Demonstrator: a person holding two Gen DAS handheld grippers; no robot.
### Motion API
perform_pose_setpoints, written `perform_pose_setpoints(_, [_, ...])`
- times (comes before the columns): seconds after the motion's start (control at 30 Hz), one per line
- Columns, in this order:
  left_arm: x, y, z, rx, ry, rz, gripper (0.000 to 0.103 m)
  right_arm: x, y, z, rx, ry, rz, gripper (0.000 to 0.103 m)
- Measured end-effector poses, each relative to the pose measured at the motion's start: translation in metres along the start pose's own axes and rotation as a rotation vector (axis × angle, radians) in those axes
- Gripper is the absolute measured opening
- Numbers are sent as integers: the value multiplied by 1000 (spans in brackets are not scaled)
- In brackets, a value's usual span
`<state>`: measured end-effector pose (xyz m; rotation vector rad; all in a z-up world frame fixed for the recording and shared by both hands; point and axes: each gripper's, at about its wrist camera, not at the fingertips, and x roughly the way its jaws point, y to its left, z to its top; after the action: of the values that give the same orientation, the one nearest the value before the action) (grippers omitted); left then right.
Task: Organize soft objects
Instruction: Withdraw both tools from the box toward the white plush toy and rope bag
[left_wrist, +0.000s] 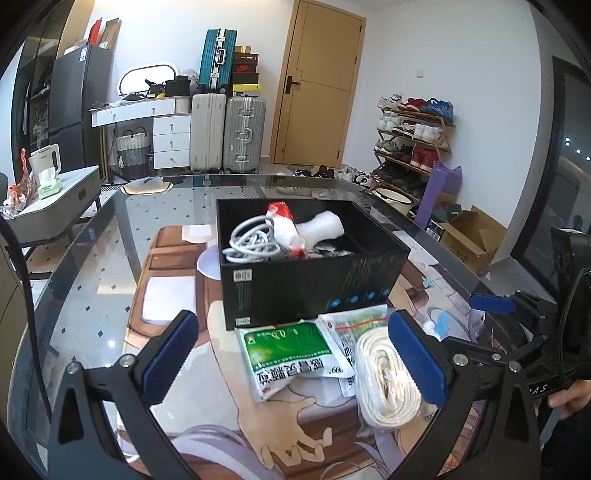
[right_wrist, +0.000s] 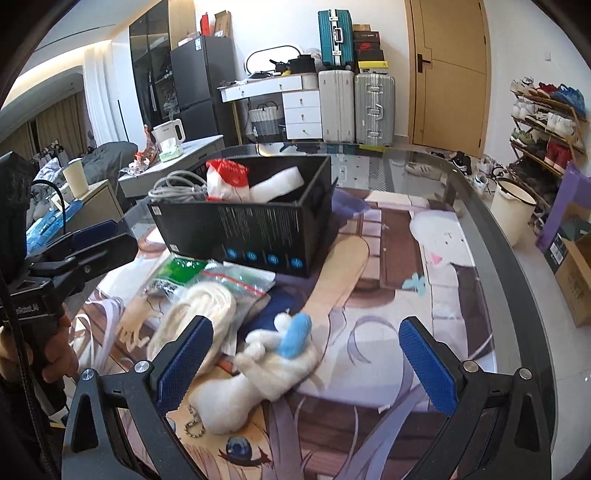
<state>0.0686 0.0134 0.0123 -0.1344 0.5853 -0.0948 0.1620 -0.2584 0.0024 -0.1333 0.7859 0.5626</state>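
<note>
The white plush toy (right_wrist: 258, 373) lies on the printed mat (right_wrist: 388, 295) between the spread, empty fingers of the right gripper (right_wrist: 306, 365). The left gripper (left_wrist: 295, 354), wide open and empty, straddles the green sachet (left_wrist: 284, 350) and coiled white rope (left_wrist: 384, 380). The black box (left_wrist: 314, 280) holds a grey cable (left_wrist: 251, 240), a red-and-white bag (left_wrist: 286, 225) and white foam (left_wrist: 321, 227).

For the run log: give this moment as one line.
left gripper open over green packet | right gripper open over plush toy | box part-filled

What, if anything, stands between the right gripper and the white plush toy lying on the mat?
Nothing visible does. The right gripper is open, and the white plush toy lies right between and ahead of its pads on the printed mat. The coiled white rope sits beside the toy, toward the left, not across the approach.
</note>
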Motion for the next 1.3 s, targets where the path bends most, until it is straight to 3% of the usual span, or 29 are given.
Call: perform_pose_setpoints(1.3, [8, -8, -13, 17, 38, -40, 103, 26, -7, -17, 39, 133, 11, 102])
